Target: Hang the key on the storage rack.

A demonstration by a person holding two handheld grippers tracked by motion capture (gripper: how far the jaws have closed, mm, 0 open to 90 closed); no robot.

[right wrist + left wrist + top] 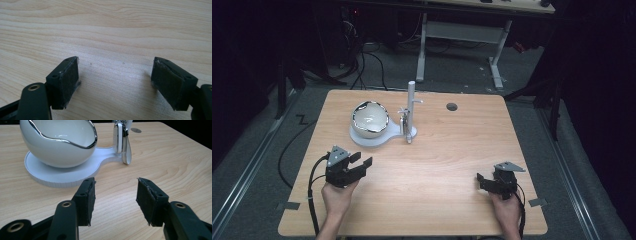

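A white egg-shaped bowl with a chrome rim sits on a flat white base at the back left of the wooden table. Beside it a white post rises from the same base, with a watch-like item hanging on it. My left gripper rests near the front left, open and holding nothing, pointing toward the bowl. Over at the front right, my right gripper is open too, above bare wood.
A round cable hole is set in the table's back right. Behind the table stand a white desk frame and loose cables on the grey floor. Tape strips mark the front corners.
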